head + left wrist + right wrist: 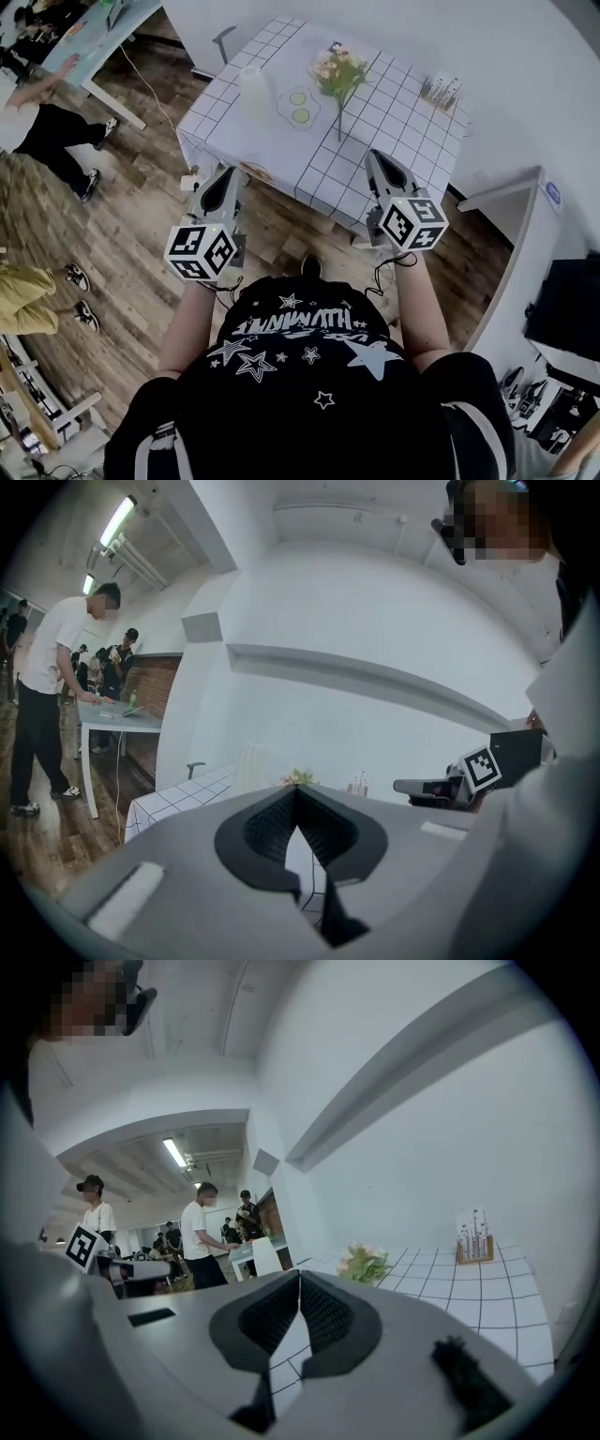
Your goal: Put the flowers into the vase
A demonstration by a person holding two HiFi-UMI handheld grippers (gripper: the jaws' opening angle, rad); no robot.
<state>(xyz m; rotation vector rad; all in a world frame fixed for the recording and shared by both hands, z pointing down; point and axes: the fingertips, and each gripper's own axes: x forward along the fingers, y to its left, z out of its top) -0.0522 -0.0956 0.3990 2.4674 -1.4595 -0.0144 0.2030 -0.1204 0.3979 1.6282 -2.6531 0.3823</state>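
Your left gripper (225, 178) and your right gripper (380, 161) are both clenched, pads pressed together with nothing between them and touching nothing. On the table's white, black-gridded cloth (398, 127) lies one bunch of pale pink flowers with green leaves (339, 70). One tall white vase (253, 89) stands near it, and one clear plate (298, 105) holding two green slices sits between them.
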